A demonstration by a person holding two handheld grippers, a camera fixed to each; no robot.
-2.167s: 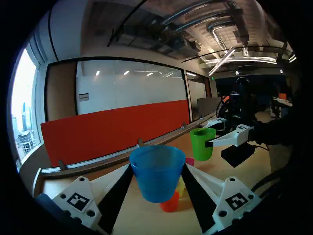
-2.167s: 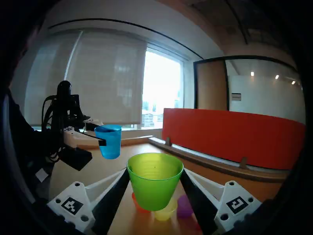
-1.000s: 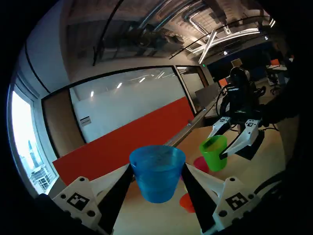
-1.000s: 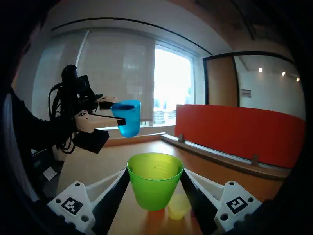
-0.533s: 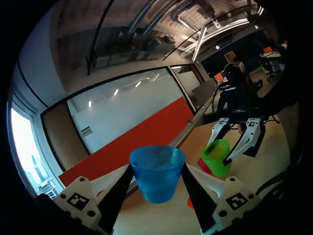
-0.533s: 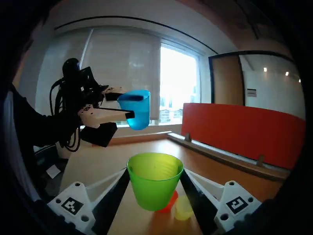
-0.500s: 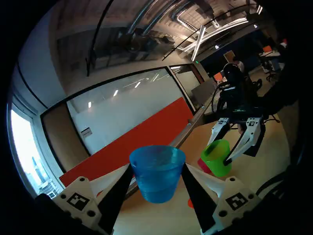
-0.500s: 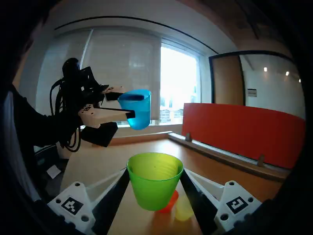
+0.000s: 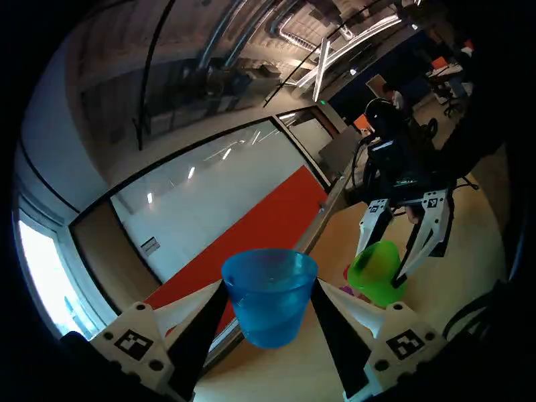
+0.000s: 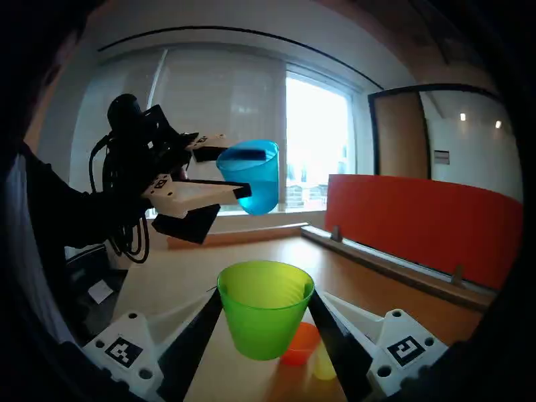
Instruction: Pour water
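the green cup [image 10: 266,308] hides part of the orange cup [image 10: 301,342] and most of the yellow cup [image 10: 323,365] standing behind it.

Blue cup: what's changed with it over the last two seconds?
The left gripper has lifted the blue cup higher and brought it nearer the green cup, and has started rolling it toward a pour. No grip changed: the right gripper keeps the green cup clamped and upright.

The blue cup [image 9: 269,298] is translucent. The green cup [image 10: 265,318] is lime. Two smaller cups are orange [image 10: 301,343] and yellow [image 10: 323,365]. The fingers [image 9: 375,320] are white with black inner faces and black-and-white square markers [image 9: 134,344]. The table [image 10: 201,275] is tan wood, the panel [image 10: 429,228] red.
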